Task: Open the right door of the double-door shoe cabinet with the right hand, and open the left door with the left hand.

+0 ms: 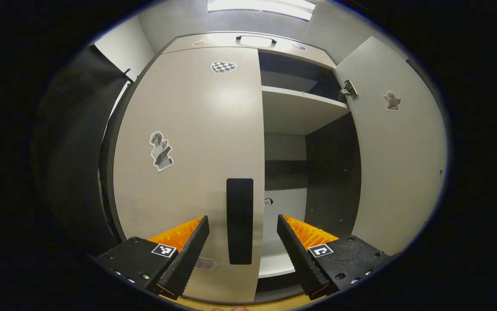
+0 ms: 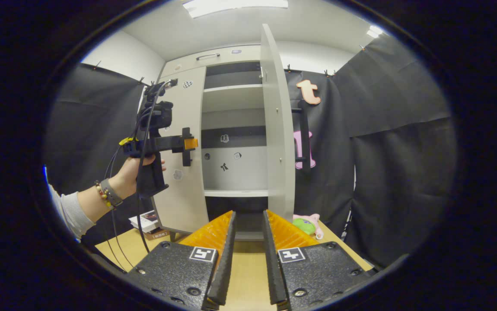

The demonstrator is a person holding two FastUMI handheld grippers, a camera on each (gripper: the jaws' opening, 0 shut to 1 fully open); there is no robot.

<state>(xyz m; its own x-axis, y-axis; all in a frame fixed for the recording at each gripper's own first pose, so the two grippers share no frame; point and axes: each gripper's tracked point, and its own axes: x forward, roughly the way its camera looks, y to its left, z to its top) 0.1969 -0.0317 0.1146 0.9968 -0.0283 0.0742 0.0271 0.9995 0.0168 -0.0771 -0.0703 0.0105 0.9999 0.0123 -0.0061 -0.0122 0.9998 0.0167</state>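
Shoe cabinet [image 1: 283,43], pale grey, stands straight ahead on a wooden table [image 2: 248,268]. Its right door [image 1: 397,147] is already swung wide, so the shelves [image 1: 300,110] and dark interior are exposed. Its left door [image 1: 192,164] is shut and carries a dark upright handle [image 1: 240,220] near its inner edge.

The left gripper [image 1: 243,242] faces that handle squarely. Its two fingers are spread apart, one on each side of the handle, close to it but not touching as far as the left gripper view shows. From the right gripper view, the left gripper [image 2: 186,147] is held level by a hand [image 2: 134,170] with a beaded wristband, its tips right at the door's front.

The right gripper [image 2: 248,242] hangs back over the table, well apart from the cabinet. Its fingers stand close together with a narrow gap and nothing between them.

Likely risks: if the fingers close before they are far enough forward, they may catch only the handle's front face and slip off during the pull. A pull straight back instead of along the door's arc could also twist the grip loose. The opening door would swing towards the holding arm. A small pile of books [image 2: 144,221] sits low by that side, and a plush toy [image 2: 307,224] lies on the table near the open right door.
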